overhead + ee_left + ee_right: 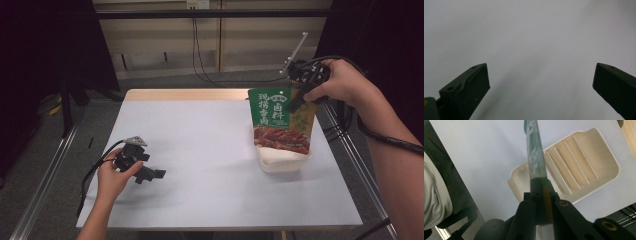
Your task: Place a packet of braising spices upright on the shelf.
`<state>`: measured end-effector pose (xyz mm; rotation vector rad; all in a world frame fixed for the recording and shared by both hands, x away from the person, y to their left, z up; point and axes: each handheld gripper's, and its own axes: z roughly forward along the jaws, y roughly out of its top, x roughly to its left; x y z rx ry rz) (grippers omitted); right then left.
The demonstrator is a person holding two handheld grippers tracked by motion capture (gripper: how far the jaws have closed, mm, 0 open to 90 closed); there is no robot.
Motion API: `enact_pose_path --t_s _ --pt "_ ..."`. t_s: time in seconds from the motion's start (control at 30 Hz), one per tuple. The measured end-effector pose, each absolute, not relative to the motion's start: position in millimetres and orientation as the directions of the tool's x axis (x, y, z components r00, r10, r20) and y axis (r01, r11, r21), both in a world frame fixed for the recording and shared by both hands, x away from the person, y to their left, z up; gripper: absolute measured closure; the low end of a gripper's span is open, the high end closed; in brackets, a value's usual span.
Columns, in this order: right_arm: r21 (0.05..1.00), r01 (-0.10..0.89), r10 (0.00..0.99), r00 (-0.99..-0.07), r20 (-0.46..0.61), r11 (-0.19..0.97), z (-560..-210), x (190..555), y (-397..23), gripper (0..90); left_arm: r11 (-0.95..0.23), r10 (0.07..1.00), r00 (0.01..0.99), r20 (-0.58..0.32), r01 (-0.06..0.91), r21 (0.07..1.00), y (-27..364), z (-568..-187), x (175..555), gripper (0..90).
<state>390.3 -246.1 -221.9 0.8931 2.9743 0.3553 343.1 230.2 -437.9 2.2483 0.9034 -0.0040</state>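
Above the far right part of the white desk (200, 165), the right hand-held gripper (295, 102) pinches the top edge of a green sauce packet (282, 122), its jaws clamped flat on the packet's upper right corner. The packet hangs upright from that grip, printed face toward the camera in the high view, with pale lettering on green at the top and a picture of browned meat across its lower half. Its bottom edge sits at or just inside a cream plastic tray (282, 160) that rests on the desk directly below; whether the packet touches the tray's floor cannot be told. From the right gripper view, the packet (535, 157) shows edge-on as a thin green strip rising from between the closed jaws, and the tray (579, 162) lies beneath it with its ribbed bottom bare. Near the desk's left front corner, well apart from the tray, the left hand-held gripper (150, 175) lies low over the surface in the person's left hand (112, 180), its jaws spread wide with nothing between them but bare desk top (536, 50).
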Motion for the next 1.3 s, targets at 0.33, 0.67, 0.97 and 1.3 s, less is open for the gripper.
enact_pose_path --t_s 0.33,0.67,0.97,1.3 --pt "0.218 0.564 0.567 -0.822 0.055 0.796 -226.9 389.4 -256.6 90.0 -0.508 0.606 0.756 -0.248 0.608 0.610 230.2 -437.9 343.0 0.6" --pt "0.219 0.598 0.603 -0.796 0.055 0.771 -229.6 390.8 -263.4 90.0 -0.514 0.603 0.759 -0.246 0.606 0.607 229.5 -438.6 342.7 0.6" --pt "0.212 0.615 0.618 -0.784 0.061 0.760 -236.6 393.2 -267.2 90.0 -0.519 0.600 0.761 -0.245 0.604 0.605 229.5 -438.5 342.4 0.6" --pt "0.193 0.620 0.618 -0.782 0.078 0.760 -253.9 397.1 -265.1 90.0 -0.518 0.600 0.761 -0.247 0.605 0.604 228.7 -439.2 342.4 0.6"
